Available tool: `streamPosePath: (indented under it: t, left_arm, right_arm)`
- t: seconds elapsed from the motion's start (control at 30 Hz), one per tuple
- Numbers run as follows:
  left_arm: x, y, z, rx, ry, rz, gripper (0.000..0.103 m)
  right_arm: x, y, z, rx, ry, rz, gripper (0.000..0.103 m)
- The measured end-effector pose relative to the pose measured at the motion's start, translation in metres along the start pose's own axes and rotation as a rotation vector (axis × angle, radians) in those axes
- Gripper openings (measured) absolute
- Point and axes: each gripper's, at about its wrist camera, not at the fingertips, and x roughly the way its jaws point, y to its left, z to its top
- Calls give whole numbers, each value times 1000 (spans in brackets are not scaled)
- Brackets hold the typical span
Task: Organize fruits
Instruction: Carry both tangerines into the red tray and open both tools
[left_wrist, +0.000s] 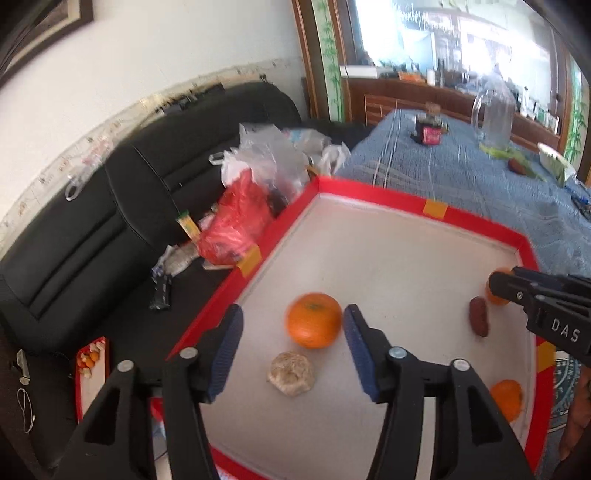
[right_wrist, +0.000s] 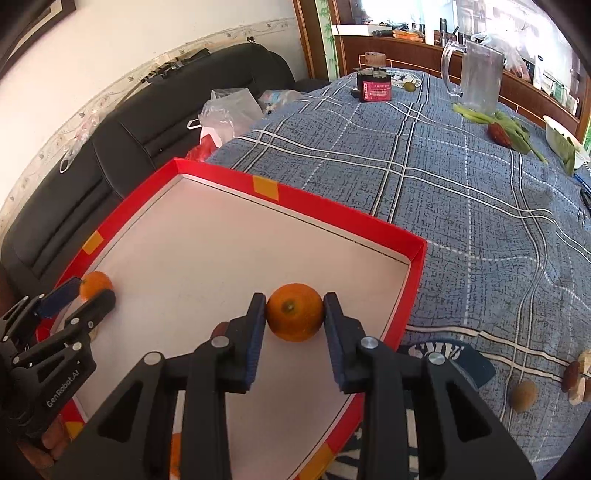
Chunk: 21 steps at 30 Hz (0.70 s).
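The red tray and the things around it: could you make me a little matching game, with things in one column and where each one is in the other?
Things:
1. glass jug
2. beige lump
3. brown oblong fruit
4. corner orange

Places:
A. pinched between the fingers of the right claw
B. standing on the blue checked cloth, outside the red tray
C. in the tray, right by the open left claw
D. lying loose in the tray, next to the pinched fruit

Pairs: 1-B, 2-C, 3-D, 4-A
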Motion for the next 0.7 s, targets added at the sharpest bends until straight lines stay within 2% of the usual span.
streamPosePath:
  t: [0.13,0.2,0.3,0.7]
  left_arm:
    - [-34,2,5,-18,-73,4,71]
    - [-50,0,7,-16,-111,12,79]
    - [-76,-4,9,-8,-164,13,80]
    - [-154,-19,0,30,-302,18,83]
  right_arm:
    - [-19,3,-3,-2,-40,15,35]
    - [-33,4,-6,-7,-73,22,36]
    - [-58,4,-10,2,-124,40,42]
    - [-149,-2,-40,19,-288,64,47]
